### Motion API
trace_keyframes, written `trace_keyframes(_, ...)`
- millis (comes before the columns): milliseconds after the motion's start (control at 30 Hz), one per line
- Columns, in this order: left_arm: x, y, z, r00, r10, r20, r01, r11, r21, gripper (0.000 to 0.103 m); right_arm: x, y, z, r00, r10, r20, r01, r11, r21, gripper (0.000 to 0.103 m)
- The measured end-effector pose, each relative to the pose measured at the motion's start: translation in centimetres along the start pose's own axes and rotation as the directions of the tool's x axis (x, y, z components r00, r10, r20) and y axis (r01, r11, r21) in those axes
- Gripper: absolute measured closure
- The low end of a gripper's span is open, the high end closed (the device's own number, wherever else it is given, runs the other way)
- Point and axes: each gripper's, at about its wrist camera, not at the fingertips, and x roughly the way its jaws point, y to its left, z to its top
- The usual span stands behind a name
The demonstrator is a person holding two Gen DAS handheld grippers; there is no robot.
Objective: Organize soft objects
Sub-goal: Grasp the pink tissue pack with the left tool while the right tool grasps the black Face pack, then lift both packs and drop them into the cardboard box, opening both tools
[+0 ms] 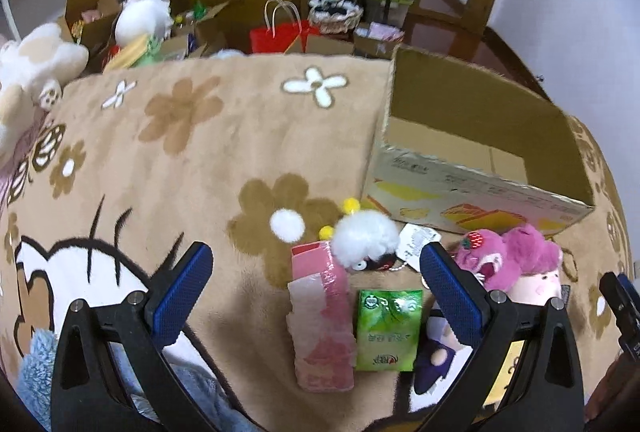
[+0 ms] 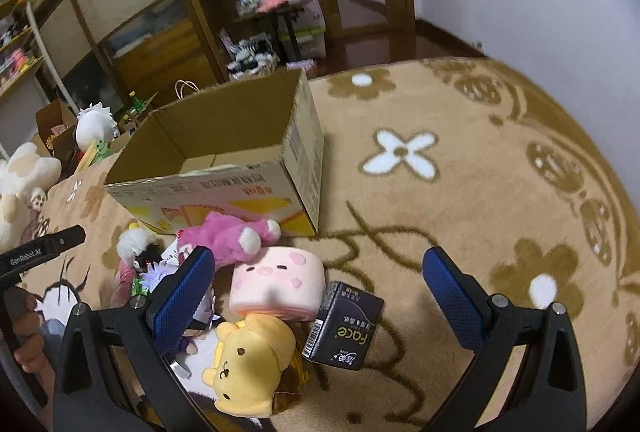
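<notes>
An open, empty cardboard box (image 1: 472, 167) (image 2: 224, 159) stands on a tan flowered blanket (image 1: 192, 151). In front of it lies a pile of soft things. The left wrist view shows a pink tissue pack (image 1: 320, 316), a green tissue pack (image 1: 388, 332), a white fluffy toy (image 1: 366, 238), a magenta bear plush (image 1: 508, 252) and a purple doll (image 1: 436, 356). The right wrist view shows the magenta bear (image 2: 228, 236), a pink square pig plush (image 2: 278, 282), a yellow bear plush (image 2: 248, 364) and a black tissue pack (image 2: 342, 326). My left gripper (image 1: 316, 284) is open above the pink pack. My right gripper (image 2: 316, 288) is open above the pig plush.
A cream plush (image 1: 32, 63) and a white round plush (image 1: 140, 17) lie at the blanket's far left. Beyond are cardboard boxes, a red paper bag (image 1: 280, 33), a basket (image 1: 336, 13) and wooden shelves. A light blue fuzzy thing (image 1: 36, 372) lies at the lower left.
</notes>
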Motion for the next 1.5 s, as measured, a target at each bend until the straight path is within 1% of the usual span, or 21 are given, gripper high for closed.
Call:
trace_keyframes(133,2.0,0.4,0.2,0.998,0.006,-0.061,-0.008,0.999,-0.034,0.001,1.7,-0.7,-0.1,0.999,0.005,-0.051,-0.004,1.0,0.026,0.001)
trace_keyframes(233,3.4,0.4,0.2,0.995,0.021,-0.098,-0.024,0.999,-0.038,0.001,2.8,-1.2,-0.2,0.997,0.003,-0.083,0.001,0.999,0.043,0.002)
trace_keyframes(333,4.7,0.3,0.1,0.989,0.031,-0.141,-0.037,0.999,-0.037,0.001,3.7,-1.6,-0.4,0.994,0.001,-0.11,0.005,0.998,0.055,0.01)
trace_keyframes(400,5.4,0.4,-0.1,0.986,0.035,-0.164,-0.043,0.998,-0.042,0.001,4.4,-2.0,-0.4,0.992,0.003,-0.129,0.006,0.997,0.072,0.011)
trace_keyframes(533,6.8,0.6,-0.4,0.977,0.055,-0.207,-0.067,0.997,-0.05,0.001,5.0,-2.9,-0.6,0.987,0.008,-0.158,0.009,0.994,0.109,0.024)
trace_keyframes(600,7.3,0.7,-0.6,0.971,0.06,-0.23,-0.074,0.996,-0.052,0.001,5.4,-3.3,-0.6,0.985,0.012,-0.171,0.01,0.992,0.129,0.028)
trace_keyframes(667,7.8,0.5,-0.8,0.965,0.071,-0.253,-0.084,0.996,-0.042,0.001,5.8,-3.7,-0.7,0.982,0.026,-0.188,0.003,0.989,0.15,0.037)
trace_keyframes(800,8.8,0.5,-1.2,0.954,0.094,-0.286,-0.107,0.994,-0.028,0.001,6.5,-4.1,-1.0,0.975,0.049,-0.218,-0.009,0.983,0.182,0.038)
trace_keyframes(867,9.2,0.5,-1.3,0.952,0.099,-0.291,-0.113,0.993,-0.033,0.002,6.7,-4.2,-1.1,0.972,0.06,-0.225,-0.016,0.982,0.191,0.038)
trace_keyframes(933,9.4,0.6,-1.5,0.95,0.09,-0.298,-0.109,0.993,-0.049,0.006,6.9,-4.2,-1.2,0.97,0.063,-0.234,-0.017,0.981,0.196,0.038)
trace_keyframes(1000,9.8,0.7,-1.6,0.946,0.082,-0.313,-0.107,0.992,-0.063,0.012,7.2,-4.5,-1.3,0.967,0.072,-0.244,-0.02,0.978,0.21,0.038)
trace_keyframes(1033,10.0,0.8,-1.7,0.943,0.075,-0.323,-0.103,0.992,-0.069,0.014,7.3,-4.6,-1.4,0.966,0.078,-0.248,-0.022,0.975,0.221,0.038)
trace_keyframes(1067,10.1,0.8,-1.8,0.941,0.072,-0.33,-0.102,0.992,-0.074,0.017,7.4,-4.8,-1.4,0.964,0.086,-0.253,-0.025,0.972,0.234,0.038)
trace_keyframes(1133,10.3,0.9,-1.9,0.94,0.068,-0.334,-0.1,0.992,-0.078,0.019,7.7,-5.1,-1.5,0.959,0.104,-0.263,-0.033,0.964,0.263,0.038)
trace_keyframes(1233,10.7,1.1,-1.9,0.938,0.05,-0.343,-0.085,0.993,-0.087,0.027,8.2,-5.6,-1.8,0.949,0.143,-0.281,-0.051,0.949,0.31,0.038)
trace_keyframes(1267,10.9,1.2,-1.9,0.936,0.043,-0.35,-0.079,0.993,-0.09,0.031,8.3,-5.8,-1.9,0.947,0.153,-0.284,-0.056,0.945,0.322,0.045)
trace_keyframes(1300,11.0,1.2,-2.0,0.934,0.037,-0.355,-0.075,0.993,-0.093,0.036,8.5,-5.9,-2.0,0.945,0.164,-0.284,-0.064,0.942,0.33,0.047)
trace_keyframes(1333,11.2,1.2,-2.0,0.934,0.032,-0.357,-0.069,0.993,-0.093,0.037,8.5,-5.8,-1.9,0.944,0.166,-0.287,-0.066,0.942,0.329,0.053)
trace_keyframes(1400,11.3,1.2,-1.9,0.934,0.011,-0.357,-0.05,0.994,-0.099,0.048,8.7,-5.7,-1.9,0.945,0.156,-0.288,-0.059,0.946,0.319,0.054)
trace_keyframes(1433,11.4,1.3,-1.8,0.934,0.0,-0.358,-0.041,0.994,-0.105,0.05,8.7,-5.7,-1.8,0.945,0.158,-0.286,-0.061,0.946,0.32,0.054)
trace_keyframes(1500,11.4,1.2,-1.7,0.936,0.009,-0.353,-0.045,0.995,-0.093,0.058,8.5,-5.6,-1.7,0.949,0.151,-0.277,-0.06,0.949,0.311,0.054)
